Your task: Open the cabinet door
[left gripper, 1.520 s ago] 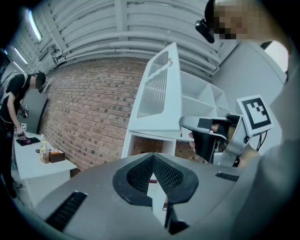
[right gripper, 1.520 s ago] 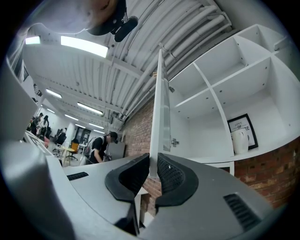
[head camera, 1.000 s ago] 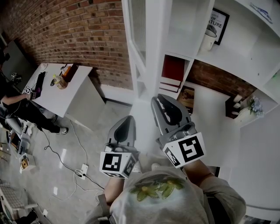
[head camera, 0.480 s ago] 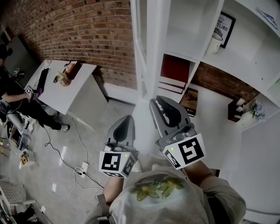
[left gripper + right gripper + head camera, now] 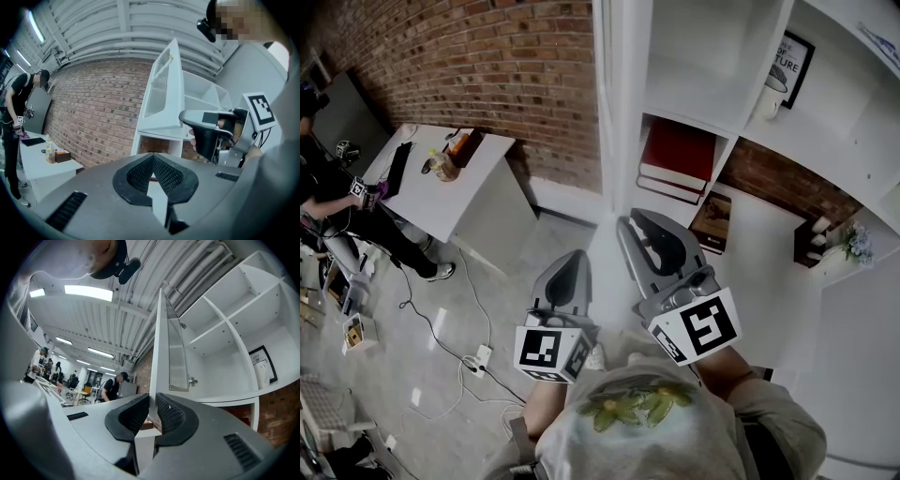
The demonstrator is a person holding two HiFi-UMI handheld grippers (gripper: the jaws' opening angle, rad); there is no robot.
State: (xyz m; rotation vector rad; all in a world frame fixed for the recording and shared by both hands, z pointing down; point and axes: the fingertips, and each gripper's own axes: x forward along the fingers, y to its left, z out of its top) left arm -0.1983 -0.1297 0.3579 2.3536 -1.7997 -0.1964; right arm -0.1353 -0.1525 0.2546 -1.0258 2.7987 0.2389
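The white cabinet door [image 5: 619,112] with its ribbed glass panel [image 5: 177,357] stands swung out from the white shelf cabinet [image 5: 712,84], edge-on in the head view. My right gripper [image 5: 636,223] is shut on the door's lower free edge. In the right gripper view that edge [image 5: 159,343] runs down between the black pads [image 5: 171,413]. My left gripper [image 5: 569,258] hangs just left of the right one, away from the door, shut with nothing in it [image 5: 152,161]. The left gripper view shows the door [image 5: 161,93] and the right gripper [image 5: 206,131].
Inside the cabinet are red books [image 5: 675,155], a framed picture [image 5: 794,56], a mug [image 5: 769,94] and a small flower pot [image 5: 851,242]. A brick wall [image 5: 487,75] runs left of the cabinet. A white table [image 5: 450,202], a person [image 5: 328,206] and floor cables [image 5: 478,361] lie to the left.
The door has swung further out, from showing its glass face to standing edge-on, and more of the shelf with the red books shows. Both grippers kept their places in the head view.
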